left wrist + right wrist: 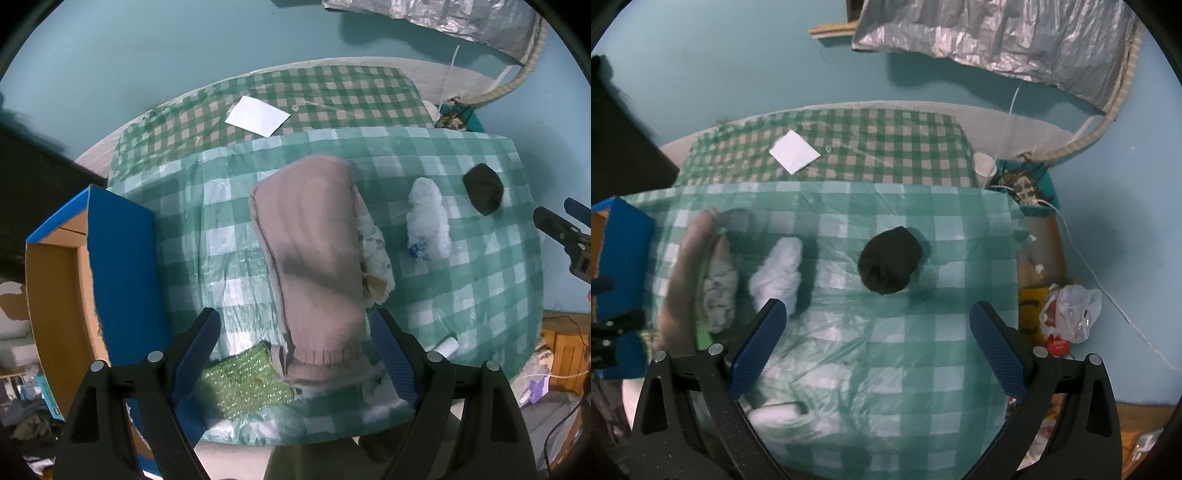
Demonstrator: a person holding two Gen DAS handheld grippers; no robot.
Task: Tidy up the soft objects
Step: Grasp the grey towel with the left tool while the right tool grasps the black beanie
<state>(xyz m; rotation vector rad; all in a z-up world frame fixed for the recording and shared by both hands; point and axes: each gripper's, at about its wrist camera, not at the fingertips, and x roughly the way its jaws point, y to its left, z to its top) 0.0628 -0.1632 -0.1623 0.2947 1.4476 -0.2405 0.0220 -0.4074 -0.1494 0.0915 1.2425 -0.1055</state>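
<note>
A beige knit garment [310,258] lies lengthwise on the green checked tablecloth [480,295], over a white patterned cloth [375,258] and a sparkly green cloth [243,384]. My left gripper [295,315] is open, its blue pads on either side of the garment's near end. Right of the pile lie a white bundle [428,218] and a black rolled ball [484,194]. My right gripper [878,305] hangs open above the tablecloth [923,350], just short of the black ball [890,260], with the white bundle [779,269] by its left finger. The beige garment [687,280] looks blurred there.
An open blue cardboard box [122,266] stands at the table's left edge. A white paper [258,116] lies on the darker checked cloth behind. A small white roll [448,345] sits near the front edge. A cup [984,164], cables and a plastic bag [1071,314] crowd the floor on the right.
</note>
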